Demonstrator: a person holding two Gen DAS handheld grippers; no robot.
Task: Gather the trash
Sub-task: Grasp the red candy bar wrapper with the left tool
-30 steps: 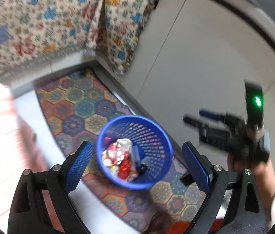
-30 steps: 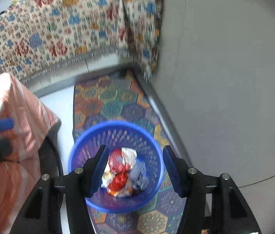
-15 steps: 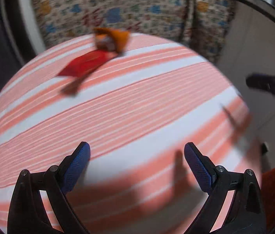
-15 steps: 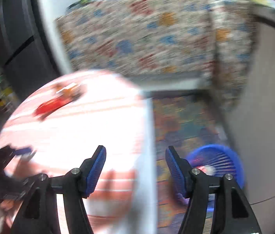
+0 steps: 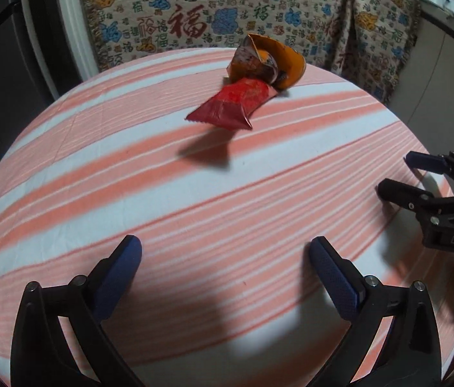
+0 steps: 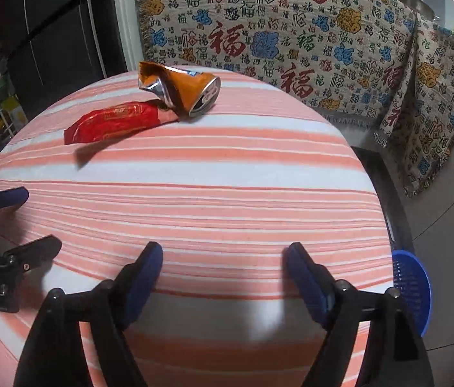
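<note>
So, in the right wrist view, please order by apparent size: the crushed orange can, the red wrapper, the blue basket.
Largest to smallest, as they look:
1. red wrapper
2. crushed orange can, close to the wrapper, so this order is unsure
3. blue basket, mostly hidden behind the table edge, so its true size cannot be judged

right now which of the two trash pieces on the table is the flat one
The red wrapper: it lies flat and long on the striped tablecloth. The crushed orange can touching its end is bulky, lying on its side.

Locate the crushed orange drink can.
The crushed orange drink can lies on its side at the far edge of the striped tablecloth, touching the red foil wrapper, before the patterned blanket.
</note>
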